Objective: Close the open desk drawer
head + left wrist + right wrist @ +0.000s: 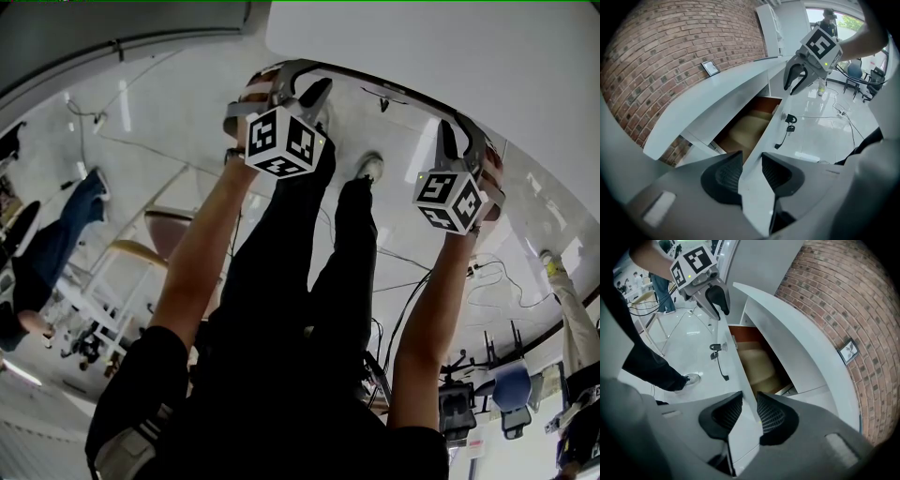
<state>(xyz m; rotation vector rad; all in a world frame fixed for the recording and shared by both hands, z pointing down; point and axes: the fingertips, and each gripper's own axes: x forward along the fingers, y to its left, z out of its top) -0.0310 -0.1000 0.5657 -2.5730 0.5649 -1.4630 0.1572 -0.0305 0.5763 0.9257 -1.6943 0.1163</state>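
So there was a brick wall [670, 47] at the back with a long white desk [717, 101] right up against it, and a little picture frame [711, 68] on the desktop by the bricks. The drawer [747, 129] was pulled well out from under the desktop, and you could see its brown inside. Its white drawer front [768, 140] faced the person, who stood right at it with one gripper at each end. The left gripper [751, 161] had the top edge of that front between its fingers, clamped with a pad on each side. It was the same deal with the right gripper [749, 401] further along the edge, pinched onto the panel. A key [790, 118] hung from the lock on the front, between the two.
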